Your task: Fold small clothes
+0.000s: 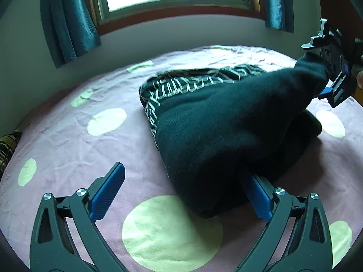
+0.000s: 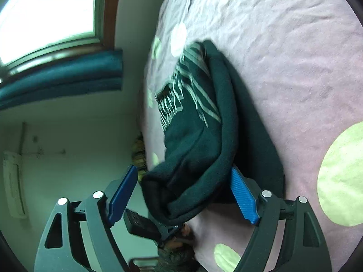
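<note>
Pink bedding with pale green dots covers the bed (image 1: pixel 68 140), and a window with teal curtains (image 1: pixel 68 22) stands behind it. On the bed lies a dark green garment (image 1: pixel 215 124) with a pale striped print, bunched into a rough mound rather than flat. From the left wrist view, the left claw (image 1: pixel 183 192) stands with its blue pads wide apart; one pad is bare over the sheet, the other is tucked under the near edge of the garment, so nothing is clamped. At the far right, the right claw (image 1: pixel 326 83) sits at the lifted corner of the cloth.

From the right wrist view, the frame is rolled so the bed (image 2: pixel 295 68) rises up the right side. The right claw (image 2: pixel 181 195) has its pads spread apart, with a thick fold of the garment (image 2: pixel 192 136) lying between them but not pinched; the cloth slumps loose. Below it part of the left claw (image 2: pixel 145 224) shows.

A fold seems to have just been laid over, yet the bundle looks lumpy and uneven. Smoothing, squaring the edges and likely another fold appear to remain.
</note>
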Tool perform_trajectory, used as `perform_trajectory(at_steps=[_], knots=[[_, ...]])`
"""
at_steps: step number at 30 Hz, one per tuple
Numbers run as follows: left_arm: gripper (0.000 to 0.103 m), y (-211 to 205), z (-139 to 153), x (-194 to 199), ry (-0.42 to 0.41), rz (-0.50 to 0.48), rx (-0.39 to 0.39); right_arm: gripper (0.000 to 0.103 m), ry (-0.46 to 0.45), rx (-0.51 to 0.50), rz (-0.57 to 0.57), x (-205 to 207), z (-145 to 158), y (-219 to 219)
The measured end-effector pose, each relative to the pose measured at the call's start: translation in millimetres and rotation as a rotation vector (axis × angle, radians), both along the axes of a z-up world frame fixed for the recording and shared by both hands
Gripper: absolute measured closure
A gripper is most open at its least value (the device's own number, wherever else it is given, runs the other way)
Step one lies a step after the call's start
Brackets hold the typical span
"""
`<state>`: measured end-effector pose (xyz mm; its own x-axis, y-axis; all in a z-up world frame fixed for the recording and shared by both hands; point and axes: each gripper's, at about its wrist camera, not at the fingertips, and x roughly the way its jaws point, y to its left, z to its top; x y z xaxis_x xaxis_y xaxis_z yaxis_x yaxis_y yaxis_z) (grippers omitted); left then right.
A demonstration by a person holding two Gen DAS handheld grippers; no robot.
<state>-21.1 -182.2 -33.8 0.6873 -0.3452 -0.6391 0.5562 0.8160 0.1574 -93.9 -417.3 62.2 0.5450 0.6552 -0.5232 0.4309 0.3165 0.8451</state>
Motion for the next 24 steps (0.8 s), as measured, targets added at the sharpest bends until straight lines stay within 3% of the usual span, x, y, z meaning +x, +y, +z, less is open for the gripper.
perform_trajectory(at_steps=[3,4,7,10,11,12,14,15,17,20,24], knots=[[0.004,-1,-7,5,0.030,0.008,-0.006,0.027,0.052,-0.067,0.064,10,-6,17],[0.004,0,-6,5,0.035,0.009,-0.013,0.053,0.036,-0.111,0.079,12,-3,21],[0.004,5,1,1,0.010,0.002,-0.034,0.072,-0.149,-0.324,0.141,14,39,34],[0.004,9,-3,4,0.015,0.006,-0.012,0.076,-0.329,-0.477,0.218,2,65,48],[0.004,10,-6,5,0.026,0.011,-0.012,0.077,-0.336,-0.523,0.236,-4,55,47],[0.004,13,-11,8,0.058,0.006,-0.032,0.077,-0.287,-0.563,0.254,-7,29,40],[0.004,15,-15,13,0.128,-0.024,-0.080,0.078,-0.154,-0.518,0.234,-12,-29,21],[0.004,15,-16,14,0.149,-0.027,-0.087,0.079,-0.197,-0.455,0.199,-18,-37,13],[0.004,19,-12,10,0.152,-0.063,-0.114,0.079,-0.251,-0.373,0.151,-26,-42,1],[0.004,30,3,-6,0.163,-0.170,-0.198,0.078,-0.258,-0.405,0.151,-28,-40,5],[0.004,47,31,-9,0.215,-0.196,-0.368,0.076,-0.264,-0.383,0.142,-31,-41,2]])
